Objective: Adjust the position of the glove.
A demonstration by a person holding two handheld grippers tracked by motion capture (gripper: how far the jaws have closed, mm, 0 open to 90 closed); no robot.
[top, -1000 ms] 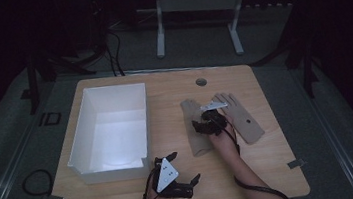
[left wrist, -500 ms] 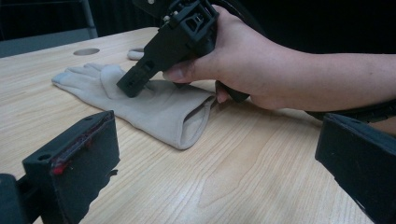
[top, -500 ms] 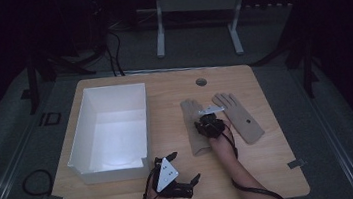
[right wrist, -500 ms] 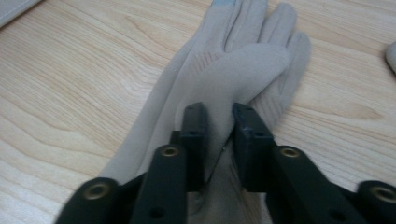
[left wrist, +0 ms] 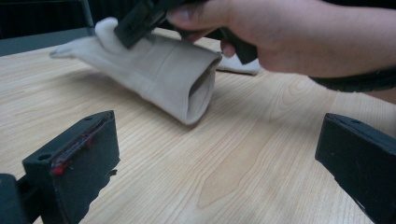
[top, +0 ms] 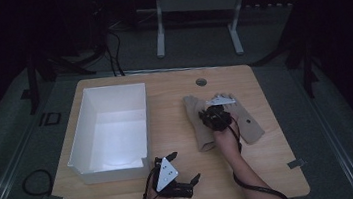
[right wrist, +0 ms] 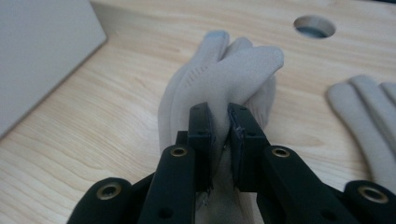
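Observation:
Two beige gloves lie right of centre on the wooden table (top: 185,194). My right gripper (top: 215,116) points down over the left glove (top: 198,127). Its jaws have just been closing and are shut on a raised fold of that glove (right wrist: 229,70), right gripper (right wrist: 222,122) pads pressing the fabric between them. The glove's open cuff (left wrist: 198,93) faces my left gripper (left wrist: 219,154), which rests open with nothing between its fingers near the front edge, left gripper (top: 185,168). The second glove (top: 251,127) lies flat beside the hand (left wrist: 280,32).
A white open box (top: 144,118) stands on the table's left half, its wall (right wrist: 42,42) close to the held glove. A round cable hole (top: 201,82) sits at the table's back edge. A desk frame (top: 194,7) stands on the dark floor beyond.
The right gripper has shut on the left glove and lifted slightly, drawing a fold of fabric up. The left gripper has stayed where it was.

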